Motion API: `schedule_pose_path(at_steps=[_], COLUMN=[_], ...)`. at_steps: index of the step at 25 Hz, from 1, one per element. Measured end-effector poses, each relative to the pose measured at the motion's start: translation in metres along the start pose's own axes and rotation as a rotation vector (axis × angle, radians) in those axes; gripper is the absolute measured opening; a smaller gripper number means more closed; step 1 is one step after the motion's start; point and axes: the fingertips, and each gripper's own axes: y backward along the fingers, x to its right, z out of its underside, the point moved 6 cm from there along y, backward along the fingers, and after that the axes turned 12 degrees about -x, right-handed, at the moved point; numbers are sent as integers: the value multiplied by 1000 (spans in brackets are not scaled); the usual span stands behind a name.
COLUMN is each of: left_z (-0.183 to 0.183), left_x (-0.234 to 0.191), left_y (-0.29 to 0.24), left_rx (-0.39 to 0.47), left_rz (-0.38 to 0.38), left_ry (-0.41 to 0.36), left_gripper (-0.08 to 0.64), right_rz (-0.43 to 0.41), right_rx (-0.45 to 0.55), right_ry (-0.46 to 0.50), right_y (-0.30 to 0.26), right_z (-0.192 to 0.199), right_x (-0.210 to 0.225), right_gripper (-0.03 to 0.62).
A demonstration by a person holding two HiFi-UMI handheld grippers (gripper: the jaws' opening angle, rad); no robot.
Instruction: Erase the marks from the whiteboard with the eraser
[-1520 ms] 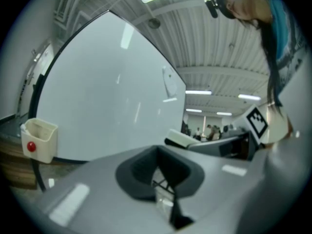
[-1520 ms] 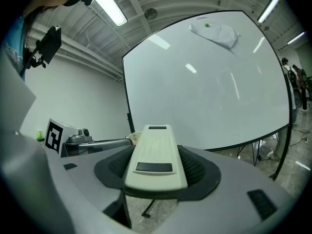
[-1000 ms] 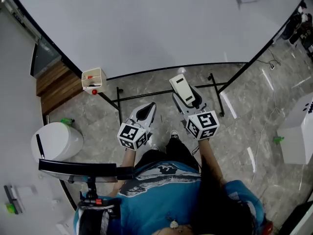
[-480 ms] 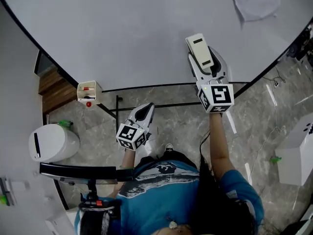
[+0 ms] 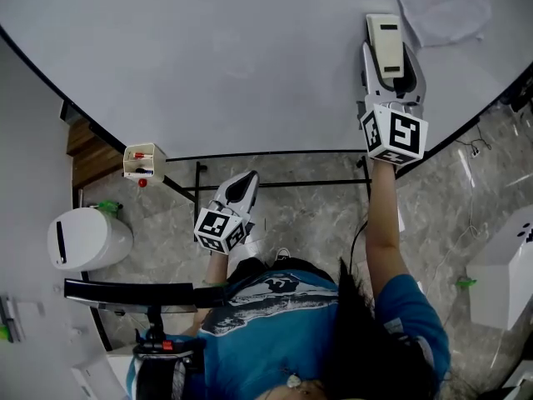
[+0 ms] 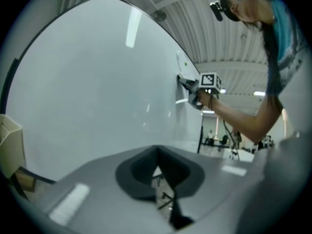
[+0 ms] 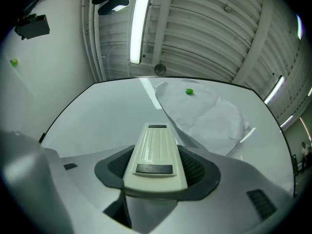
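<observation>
Up at the whiteboard, the eraser is clamped in the right gripper, the left gripper is closed and empty; pressing flat and sweeping is judged next.

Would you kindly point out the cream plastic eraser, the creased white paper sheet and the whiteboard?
cream plastic eraser (image 7: 155, 152): right gripper view, ribbed top.
creased white paper sheet (image 7: 212, 116): right gripper view, middle.
white whiteboard (image 5: 208, 57): head view, bare surface.

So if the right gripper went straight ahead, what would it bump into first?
Most likely the whiteboard. The eraser held in the right gripper sticks out in front, so it would touch first, close to the edge of the paper sheet on the board. Depth is hard to judge.
</observation>
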Motion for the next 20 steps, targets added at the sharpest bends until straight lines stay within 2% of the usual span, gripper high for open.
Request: schedule_pose_path(at_steps=[7, 13, 17, 20], left_z=[-4, -14, -13, -11], left_x=[-13, -30, -35, -41], left_y=[-11, -9, -5, 2], left_rx=[-19, -29, -37, -43], left_rz=[24, 59, 69, 69], left_ry=[-20, -42, -48, -46], left_gripper=[3, 3, 3, 3], right_rz=[52, 57, 14, -27], right_rx=[-1, -32, -30, -48], right_ry=[67, 103, 162, 247], right_y=[-6, -8, -10, -13], right_z=[7, 5, 6, 12], right_x=[-4, -32, -76, -120], right_gripper=[264, 262, 262, 263])
